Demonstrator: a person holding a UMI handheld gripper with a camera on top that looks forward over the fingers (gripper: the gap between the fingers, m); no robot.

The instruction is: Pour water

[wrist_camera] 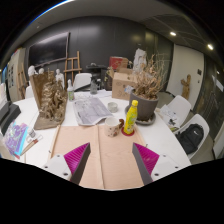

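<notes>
A yellow bottle [131, 117] with a red cap stands upright on the round table [100, 150], beyond my fingers and a little to the right. Just left of the bottle sits a small pale cup [113, 125]. My gripper [111, 160] hovers over the brown paper on the near part of the table, well short of both. Its fingers [76, 160] with magenta pads are spread wide and hold nothing.
A dried plant in a dark pot [147, 100] stands right behind the bottle. A brown model stand [49, 100] rises at the left, papers [90, 108] lie mid-table, cardboard boxes [124, 84] at the back. White chairs [190, 135] ring the right side.
</notes>
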